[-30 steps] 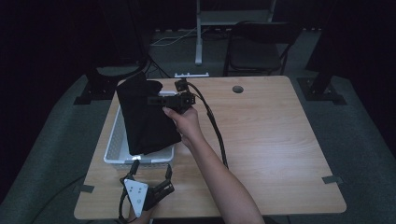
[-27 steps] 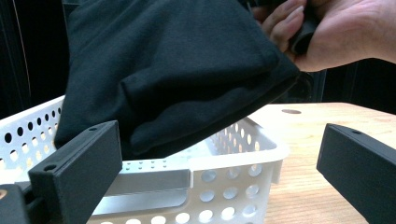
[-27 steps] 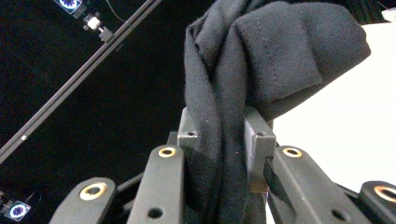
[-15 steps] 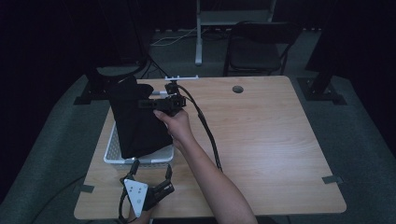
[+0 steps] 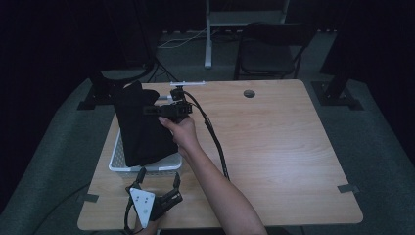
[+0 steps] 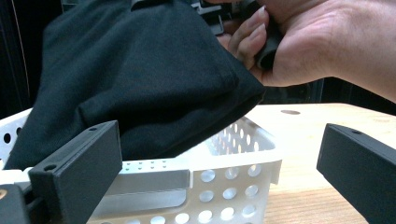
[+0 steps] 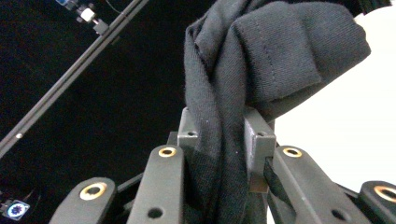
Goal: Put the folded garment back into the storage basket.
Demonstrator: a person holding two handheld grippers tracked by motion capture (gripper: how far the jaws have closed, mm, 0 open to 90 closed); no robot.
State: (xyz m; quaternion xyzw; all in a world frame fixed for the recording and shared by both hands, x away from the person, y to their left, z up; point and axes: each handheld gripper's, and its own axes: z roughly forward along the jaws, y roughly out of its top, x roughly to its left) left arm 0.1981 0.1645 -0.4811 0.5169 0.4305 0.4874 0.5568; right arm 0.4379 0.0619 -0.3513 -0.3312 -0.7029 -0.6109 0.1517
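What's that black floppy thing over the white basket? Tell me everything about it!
It is a black cloth, soft knit fabric with stitched seams, like a piece of clothing. It is folded and bunched, hanging tilted over the white basket, with its lower part down inside the basket. The right gripper is shut on a bunched fold near the top, which is squeezed between the jaws. The left gripper waits open in front of the basket, not touching the cloth.

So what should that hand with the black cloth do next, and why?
Probably lower it a little further and then let go. The right hand-held gripper is shut on the black cloth, whose lower end already lies in the white basket while the top is held above it. The left hand-held gripper sits open on the table just in front of the basket.
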